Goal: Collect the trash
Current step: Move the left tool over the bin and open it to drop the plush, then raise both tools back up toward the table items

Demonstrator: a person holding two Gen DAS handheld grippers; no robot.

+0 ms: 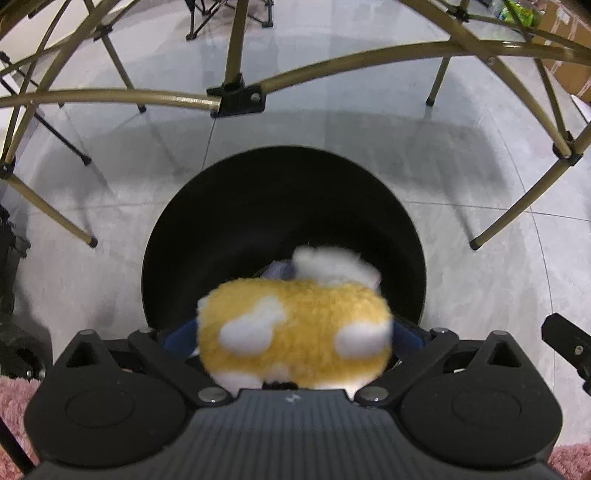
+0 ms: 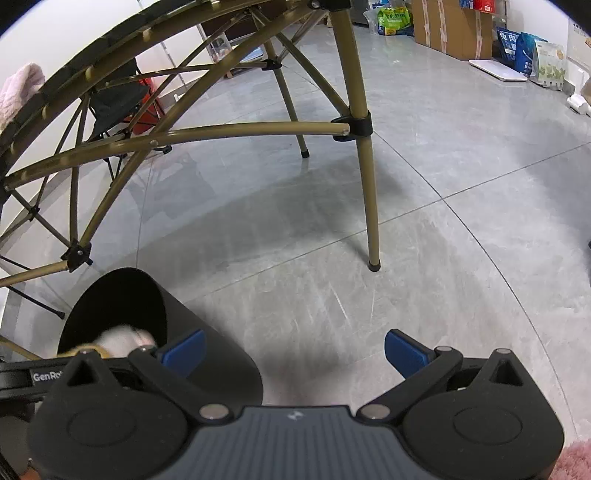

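A fluffy orange-yellow plush toy with white patches (image 1: 295,325) appears blurred between the blue pads of my left gripper (image 1: 293,334), right over the mouth of the black round bin (image 1: 280,192). The pads stand wide at either side and do not seem to press on it. A white fuzzy part (image 1: 332,262) and something bluish lie lower inside the bin. In the right wrist view the bin (image 2: 221,369) stands at the lower left with the toy's white fur (image 2: 123,339) at its mouth. My right gripper (image 2: 295,350) is open with nothing between its fingers, over bare floor beside the bin.
A folding table's gold tube frame (image 1: 236,96) arches over the bin, with legs (image 2: 369,206) standing on the grey tile floor. Pink fluffy rug (image 1: 14,398) shows at the lower corners. Cardboard boxes (image 2: 454,26) and bags line the far right wall.
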